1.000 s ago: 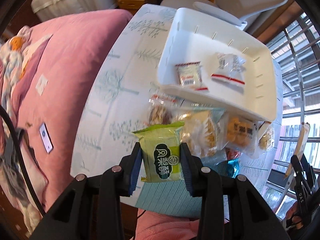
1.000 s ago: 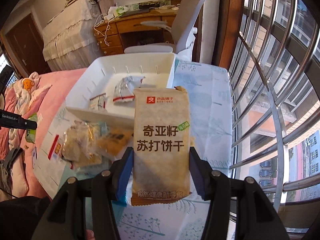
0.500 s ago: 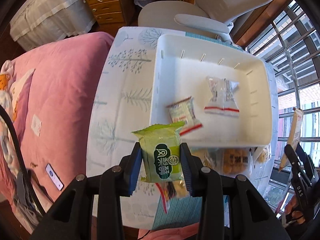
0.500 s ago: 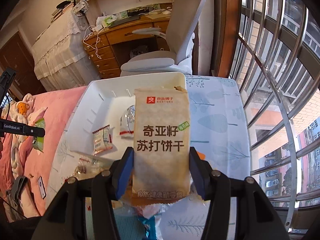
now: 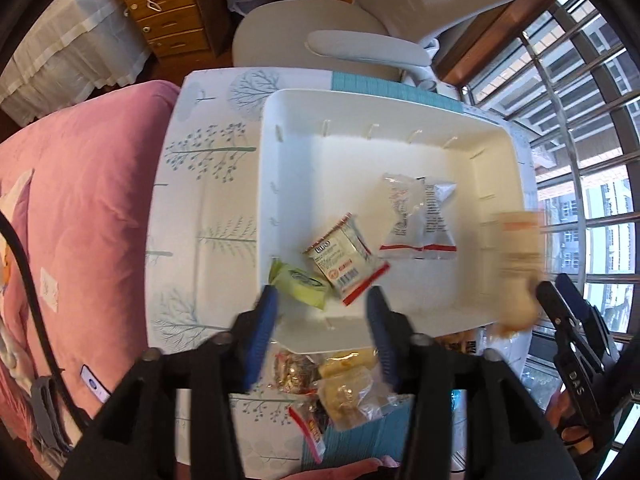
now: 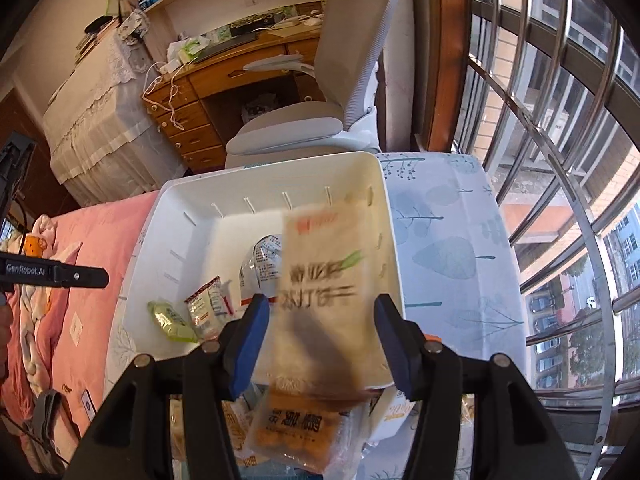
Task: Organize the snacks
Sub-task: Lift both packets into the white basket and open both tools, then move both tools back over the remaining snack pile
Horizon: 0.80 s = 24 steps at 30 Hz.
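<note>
Three snack packs lie in the white bin (image 5: 496, 200): a green pack (image 5: 300, 284) at its near left corner, a red-edged pack (image 5: 344, 260) touching it, and a clear pack (image 5: 420, 216) nearer the middle. A fourth, the tan cracker pack (image 6: 324, 280), shows blurred between the spread fingers of the right gripper (image 6: 320, 340), over the bin's right side; neither pad touches it. The left gripper (image 5: 322, 332) is wide open too, with nothing between its fingers, above the bin's near wall, the green pack just beyond its left pad. More snacks make a loose pile (image 5: 340, 384) on the table just in front of the bin; their number cannot be told. The bin sits on a table under a tree-print cloth (image 5: 204, 208), with a pink bed (image 5: 80, 220) to the left, a grey chair (image 5: 340, 40) and wooden desk (image 6: 240, 76) behind, and a barred window (image 6: 560, 160) to the right. The left view looks down on the whole bin floor and catches the cracker pack blurred at the right rim. The right view alone shows the desk top and shelves, and the orange-labelled pack (image 6: 296, 432) atop the pile.
</note>
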Motion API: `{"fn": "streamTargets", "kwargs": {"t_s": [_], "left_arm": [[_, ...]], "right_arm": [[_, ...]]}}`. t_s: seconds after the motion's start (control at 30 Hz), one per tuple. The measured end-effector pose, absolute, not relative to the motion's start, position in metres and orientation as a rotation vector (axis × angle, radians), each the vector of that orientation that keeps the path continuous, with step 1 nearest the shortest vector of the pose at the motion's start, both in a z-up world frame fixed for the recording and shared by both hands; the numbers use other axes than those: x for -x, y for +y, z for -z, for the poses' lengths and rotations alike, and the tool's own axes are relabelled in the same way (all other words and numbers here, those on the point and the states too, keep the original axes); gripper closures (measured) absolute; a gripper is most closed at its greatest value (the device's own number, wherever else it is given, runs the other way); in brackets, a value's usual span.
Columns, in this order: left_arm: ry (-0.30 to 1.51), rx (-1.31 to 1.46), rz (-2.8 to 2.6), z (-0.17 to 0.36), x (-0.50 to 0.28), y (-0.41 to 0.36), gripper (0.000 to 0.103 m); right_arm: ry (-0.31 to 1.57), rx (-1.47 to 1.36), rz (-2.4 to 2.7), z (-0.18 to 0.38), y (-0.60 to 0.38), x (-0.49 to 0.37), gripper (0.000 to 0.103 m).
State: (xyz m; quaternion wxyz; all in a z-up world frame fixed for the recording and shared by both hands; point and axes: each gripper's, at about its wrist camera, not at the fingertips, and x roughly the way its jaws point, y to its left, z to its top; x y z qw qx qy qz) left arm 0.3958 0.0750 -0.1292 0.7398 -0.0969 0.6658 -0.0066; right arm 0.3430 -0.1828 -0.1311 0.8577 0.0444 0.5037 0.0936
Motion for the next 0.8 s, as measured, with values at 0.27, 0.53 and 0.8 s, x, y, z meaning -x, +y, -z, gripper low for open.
{"fn": "streamTargets", "kwargs": {"t_s": [0.27,0.53,0.8], "left_arm": [[1.472,0.213,0.044,0.125,-0.385,0.07,0.043],[1.448,0.246,0.016,0.114,-0.356,0.067,0.043],[1.427,0.269,-0.014,0.101,-0.311,0.051,0.042]], "right_arm": [[1.098,-0.199,-0.155,0.134,-0.198,-0.34,0.039],[1.076,-0.212,-0.169,0.123,-0.217,-0.321,0.039],[1.069,-0.221,-0.218,0.117,-0.242,-0.289,0.039]]}}
